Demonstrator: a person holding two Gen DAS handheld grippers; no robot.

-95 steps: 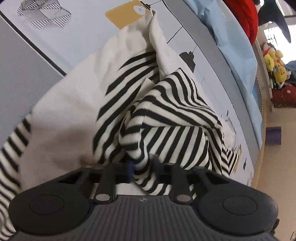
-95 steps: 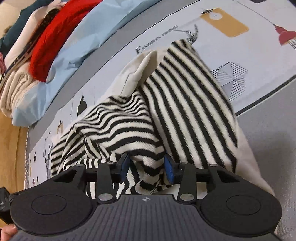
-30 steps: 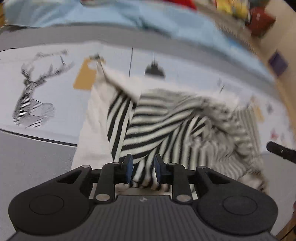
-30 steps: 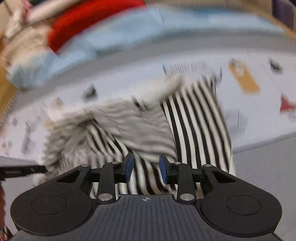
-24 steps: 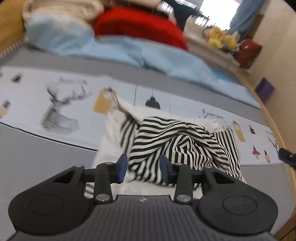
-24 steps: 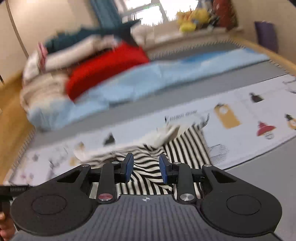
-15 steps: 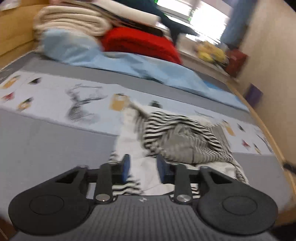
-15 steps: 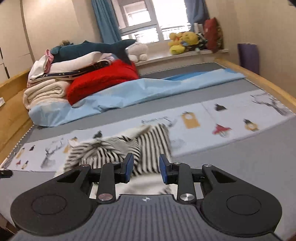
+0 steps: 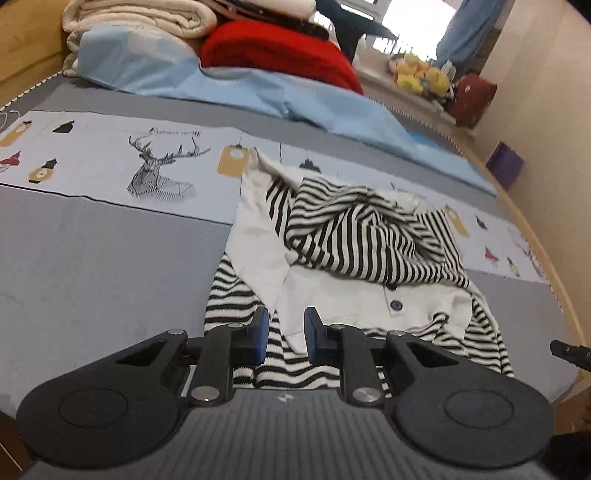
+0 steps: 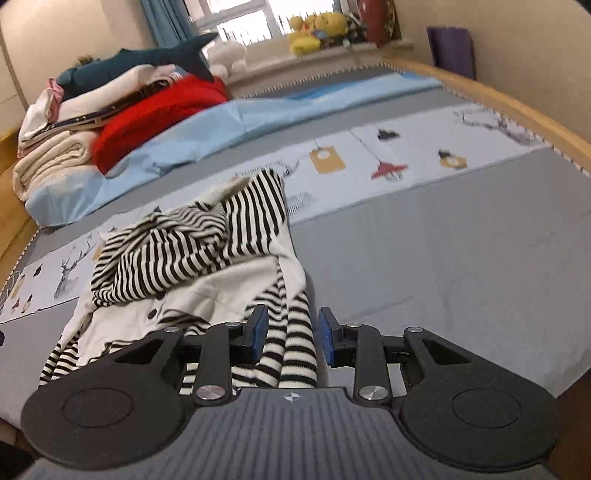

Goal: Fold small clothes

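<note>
Grey bedspread (image 9: 92, 258) bears a rumpled, black-and-white striped knit garment (image 9: 369, 240).

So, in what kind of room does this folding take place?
Most likely a bedroom: the striped garment lies on a bed sheet, with folded blankets piled at the far end and plush toys on the windowsill.

Left gripper (image 9: 282, 330), black two-finger tool with blue pads (image 9: 261, 328): pitched downward, jaws level side by side, a narrow gap between the pads. Jaws have just been closing a little; nothing is pinched between them.

Right gripper (image 10: 290, 336), same black build, blue pads (image 10: 258, 330): pitched downward, jaws parted somewhat wider than the left pair, pads clamping nothing.
</note>
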